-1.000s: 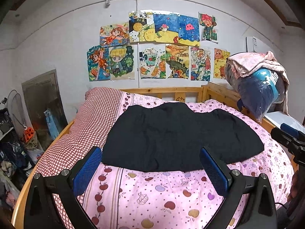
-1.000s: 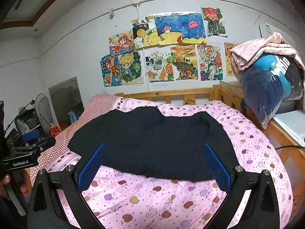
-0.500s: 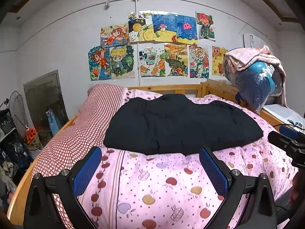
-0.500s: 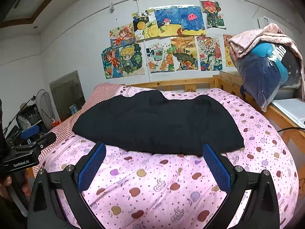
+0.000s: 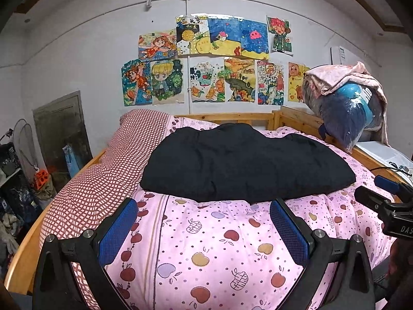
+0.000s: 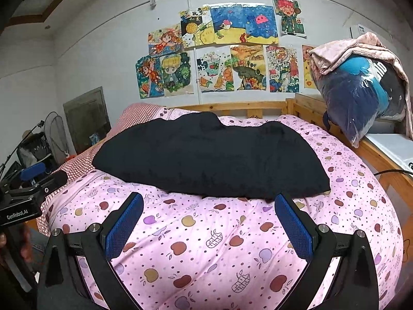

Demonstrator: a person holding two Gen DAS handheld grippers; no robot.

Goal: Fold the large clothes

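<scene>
A large black garment [image 5: 240, 162] [image 6: 209, 157] lies spread flat across the pink apple-print quilt [image 5: 206, 245] [image 6: 206, 237] on a bed. My left gripper [image 5: 202, 205] hangs open over the quilt, just short of the garment's near edge, with nothing between its blue pads [image 5: 117, 230]. My right gripper [image 6: 209, 201] is also open and empty, its tips close to the garment's near hem. Each gripper shows at the edge of the other's view: the right one [image 5: 387, 206] and the left one [image 6: 28, 196].
A red-checked sheet [image 5: 103, 180] covers the bed's left side. A wooden bed frame [image 5: 232, 116] runs behind, under a wall of drawings [image 5: 206, 59]. A bagged bundle of bedding [image 5: 346, 108] sits on the right rail. Clutter, a fan and baskets [image 5: 15, 170] stand left.
Both grippers have pulled back and lowered toward the foot of the bed, so more quilt shows in front of the garment. Both stay open and empty; the garment has not moved.
</scene>
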